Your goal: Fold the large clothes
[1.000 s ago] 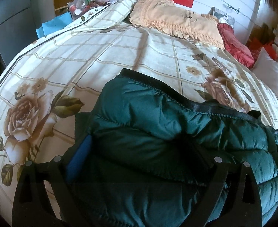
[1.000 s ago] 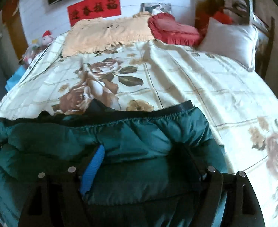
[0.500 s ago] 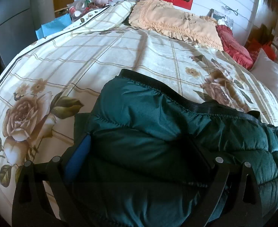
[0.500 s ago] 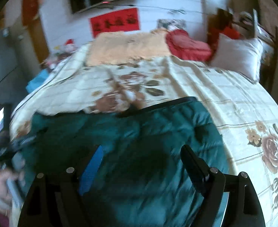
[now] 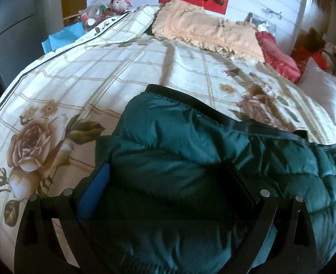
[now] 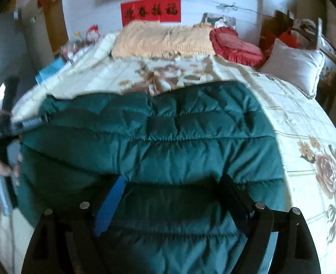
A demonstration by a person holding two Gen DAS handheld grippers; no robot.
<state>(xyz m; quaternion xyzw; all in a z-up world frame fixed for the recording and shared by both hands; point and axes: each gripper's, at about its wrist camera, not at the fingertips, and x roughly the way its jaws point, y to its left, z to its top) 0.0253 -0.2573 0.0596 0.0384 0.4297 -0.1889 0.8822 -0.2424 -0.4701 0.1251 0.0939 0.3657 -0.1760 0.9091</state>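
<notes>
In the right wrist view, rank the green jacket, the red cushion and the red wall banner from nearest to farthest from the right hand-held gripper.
From the right hand-held gripper:
1. Green jacket: directly under and ahead of the fingers, spread on the bed.
2. Red cushion: at the head of the bed, to the right.
3. Red wall banner: on the wall behind the bed, farthest.

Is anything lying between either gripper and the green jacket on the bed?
Nothing visible. The green quilted jacket lies directly under the open right gripper, and its padded fabric bulges between the left gripper jaws. Only jacket fabric sits between the fingers in both wrist views.
</notes>
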